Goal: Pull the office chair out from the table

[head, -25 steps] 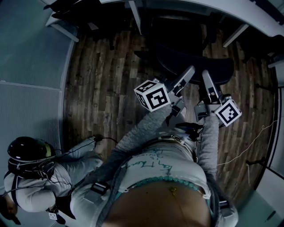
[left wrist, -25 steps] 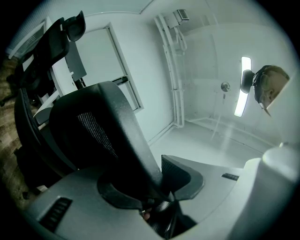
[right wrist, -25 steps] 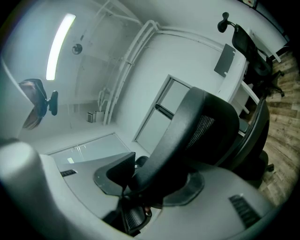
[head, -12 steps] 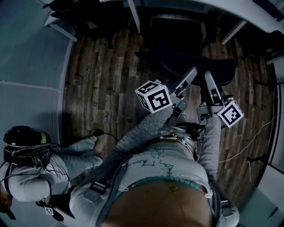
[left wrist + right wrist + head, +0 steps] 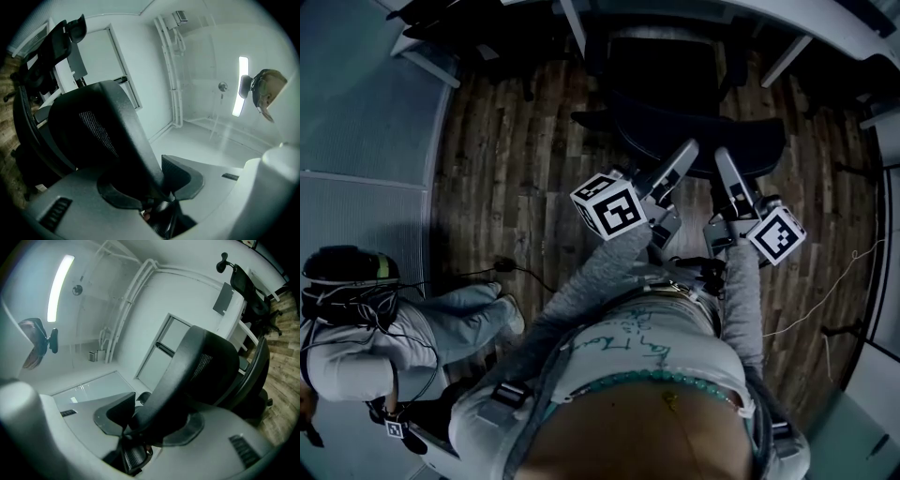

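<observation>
The office chair (image 5: 694,141) stands on the floor (image 5: 506,169) at the table (image 5: 844,28) edge, with its seat toward the table and its backrest on the near side. The left gripper (image 5: 682,157) and right gripper (image 5: 722,161) sit side by side on the backrest's top rim, which passes between each pair of jaws. A second person (image 5: 375,347) sits at the floor's left edge. A cable (image 5: 825,302) lies toward its right edge.

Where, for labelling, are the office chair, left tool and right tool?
office chair (image 5: 757,141), head view, backrest top edge.
left tool (image 5: 684,155), head view, between its tips.
right tool (image 5: 722,161), head view, between its tips.
</observation>
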`<action>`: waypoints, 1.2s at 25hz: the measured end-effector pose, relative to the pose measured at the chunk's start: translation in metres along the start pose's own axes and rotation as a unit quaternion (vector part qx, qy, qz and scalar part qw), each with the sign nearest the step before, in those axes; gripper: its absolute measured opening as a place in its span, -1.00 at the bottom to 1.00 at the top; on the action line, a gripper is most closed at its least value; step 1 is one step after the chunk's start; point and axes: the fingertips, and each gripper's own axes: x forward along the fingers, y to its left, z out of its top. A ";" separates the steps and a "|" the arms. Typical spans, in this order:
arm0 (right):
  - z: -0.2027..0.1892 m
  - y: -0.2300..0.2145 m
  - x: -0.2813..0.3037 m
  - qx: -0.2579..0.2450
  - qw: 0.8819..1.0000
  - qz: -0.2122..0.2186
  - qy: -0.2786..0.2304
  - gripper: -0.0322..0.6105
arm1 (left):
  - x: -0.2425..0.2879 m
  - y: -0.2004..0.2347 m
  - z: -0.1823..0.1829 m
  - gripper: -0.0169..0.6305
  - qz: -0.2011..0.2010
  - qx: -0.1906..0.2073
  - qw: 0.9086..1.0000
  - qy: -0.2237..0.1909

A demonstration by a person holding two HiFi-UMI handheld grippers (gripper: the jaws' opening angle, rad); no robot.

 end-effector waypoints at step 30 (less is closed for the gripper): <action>0.003 0.004 -0.027 -0.001 0.999 0.035 0.031 -0.25 | -0.009 -0.014 -0.012 -0.37 0.034 0.029 0.998 -0.037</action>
